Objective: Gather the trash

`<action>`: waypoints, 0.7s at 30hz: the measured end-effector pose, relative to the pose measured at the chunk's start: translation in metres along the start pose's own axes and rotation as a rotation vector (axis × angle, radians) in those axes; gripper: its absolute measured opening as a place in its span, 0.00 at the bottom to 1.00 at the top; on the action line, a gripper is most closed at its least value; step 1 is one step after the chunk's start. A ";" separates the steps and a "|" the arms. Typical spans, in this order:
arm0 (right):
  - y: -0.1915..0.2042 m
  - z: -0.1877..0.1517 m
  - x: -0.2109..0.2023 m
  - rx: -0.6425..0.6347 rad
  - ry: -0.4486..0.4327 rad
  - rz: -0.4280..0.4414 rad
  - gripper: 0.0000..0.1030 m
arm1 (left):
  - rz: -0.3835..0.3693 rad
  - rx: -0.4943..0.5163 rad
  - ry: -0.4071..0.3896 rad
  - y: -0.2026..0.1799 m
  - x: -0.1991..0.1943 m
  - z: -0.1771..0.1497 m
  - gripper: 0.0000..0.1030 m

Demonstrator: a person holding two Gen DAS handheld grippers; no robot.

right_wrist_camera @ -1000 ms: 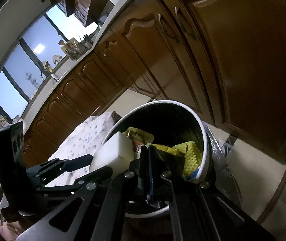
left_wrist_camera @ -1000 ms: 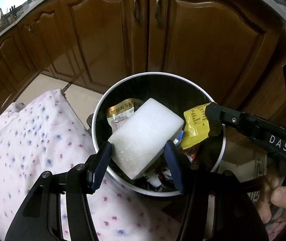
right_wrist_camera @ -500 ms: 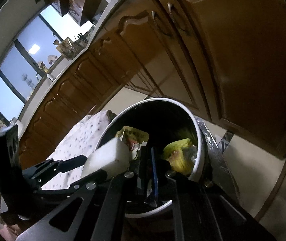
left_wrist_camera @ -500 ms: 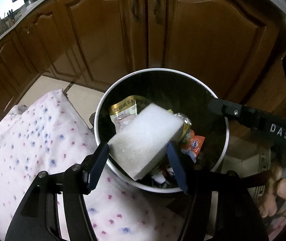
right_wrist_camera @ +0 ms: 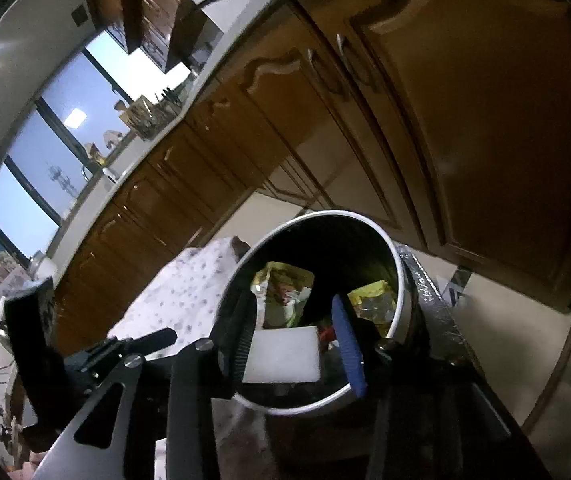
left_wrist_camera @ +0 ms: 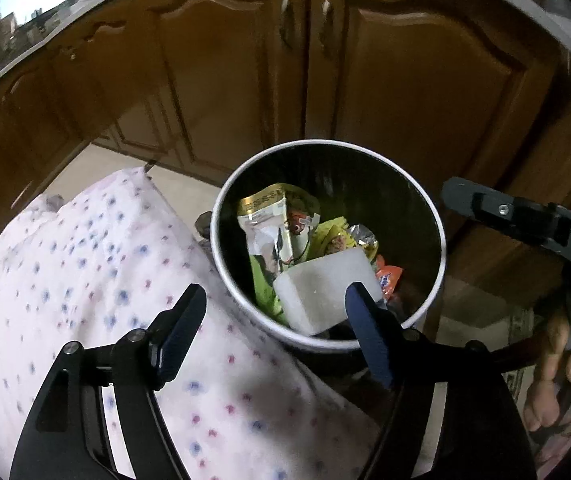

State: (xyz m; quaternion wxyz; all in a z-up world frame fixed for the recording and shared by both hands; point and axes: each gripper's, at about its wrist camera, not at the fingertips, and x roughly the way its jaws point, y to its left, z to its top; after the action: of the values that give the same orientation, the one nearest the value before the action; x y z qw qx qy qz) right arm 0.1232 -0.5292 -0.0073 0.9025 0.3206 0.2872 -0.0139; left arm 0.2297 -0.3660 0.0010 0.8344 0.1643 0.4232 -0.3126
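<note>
Both grippers, left (left_wrist_camera: 275, 316) and right (right_wrist_camera: 297, 344), stood spread and empty over the bin (left_wrist_camera: 221, 216) at centre frame, where the white foam block (left_wrist_camera: 325, 288) lay atop wrappers, likely to catch on a retreating finger and tip out.

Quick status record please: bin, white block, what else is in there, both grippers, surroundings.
bin: round trash bin, white rim, dark inside, open
white block: white foam block lying inside the bin on the other trash, touching neither gripper
other contents: gold-edged pouch, yellow wrapper, orange wrapper
left gripper: open, above the bin's near rim, empty
right gripper: open, over the bin, empty
surroundings: floral cloth beside the bin, wooden cabinet doors behind it
</note>
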 end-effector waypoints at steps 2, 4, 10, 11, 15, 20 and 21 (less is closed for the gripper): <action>0.002 -0.003 -0.006 0.000 -0.015 0.006 0.42 | -0.007 -0.033 -0.017 0.007 -0.007 -0.006 0.72; 0.008 -0.008 -0.012 0.000 -0.028 0.012 0.45 | -0.015 -0.066 -0.039 0.013 -0.016 -0.014 0.72; 0.024 -0.029 -0.028 -0.007 -0.056 0.040 0.51 | -0.019 -0.151 -0.126 0.031 -0.051 -0.048 0.73; 0.027 -0.034 -0.030 -0.011 -0.063 0.040 0.53 | -0.020 -0.172 -0.144 0.036 -0.058 -0.056 0.73; 0.044 -0.055 -0.040 -0.043 -0.094 0.036 0.67 | -0.027 -0.248 -0.195 0.053 -0.079 -0.082 0.77; 0.068 -0.083 -0.054 -0.096 -0.146 0.017 0.77 | -0.029 -0.340 -0.272 0.075 -0.109 -0.116 0.79; 0.075 -0.089 -0.057 -0.109 -0.159 0.010 0.79 | -0.019 -0.351 -0.294 0.077 -0.116 -0.123 0.79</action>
State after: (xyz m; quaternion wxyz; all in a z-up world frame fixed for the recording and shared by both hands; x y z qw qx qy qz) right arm 0.0462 -0.4267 0.0093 0.9386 0.2701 0.2137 -0.0192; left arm 0.1544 -0.1975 0.0234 0.8999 -0.0345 0.3464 -0.2626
